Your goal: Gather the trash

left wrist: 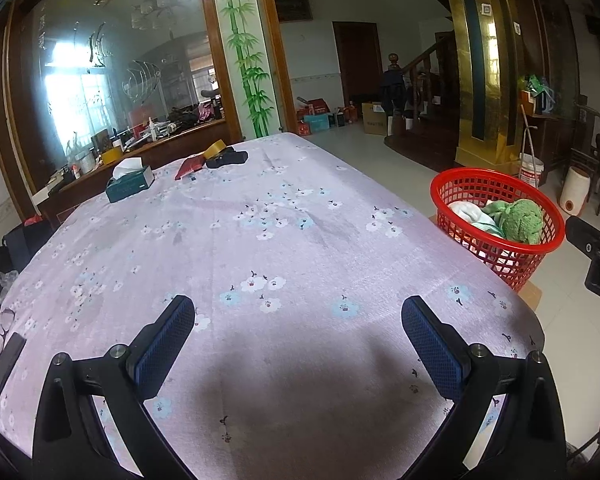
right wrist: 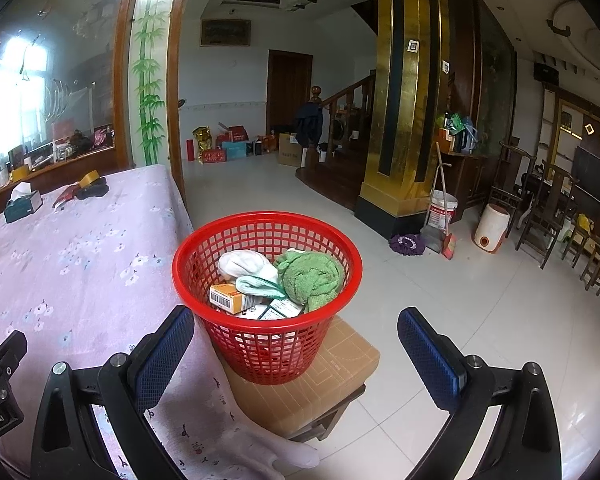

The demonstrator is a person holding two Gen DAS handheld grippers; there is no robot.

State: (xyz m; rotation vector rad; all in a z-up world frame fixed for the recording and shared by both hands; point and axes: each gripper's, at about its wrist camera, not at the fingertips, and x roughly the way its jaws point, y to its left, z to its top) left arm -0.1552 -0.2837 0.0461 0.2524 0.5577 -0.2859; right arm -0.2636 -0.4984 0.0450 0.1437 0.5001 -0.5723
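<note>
Beside the table, my left gripper and right gripper gape empty; the red basket looks light, its stiff rim best to grab.

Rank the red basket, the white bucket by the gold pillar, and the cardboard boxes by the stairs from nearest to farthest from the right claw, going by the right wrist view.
From the right claw, open:
1. Red basket, just ahead on a cardboard box beside the table.
2. White bucket, ahead and right, at the pillar's foot.
3. Cardboard boxes, far back by the stairs.
</note>
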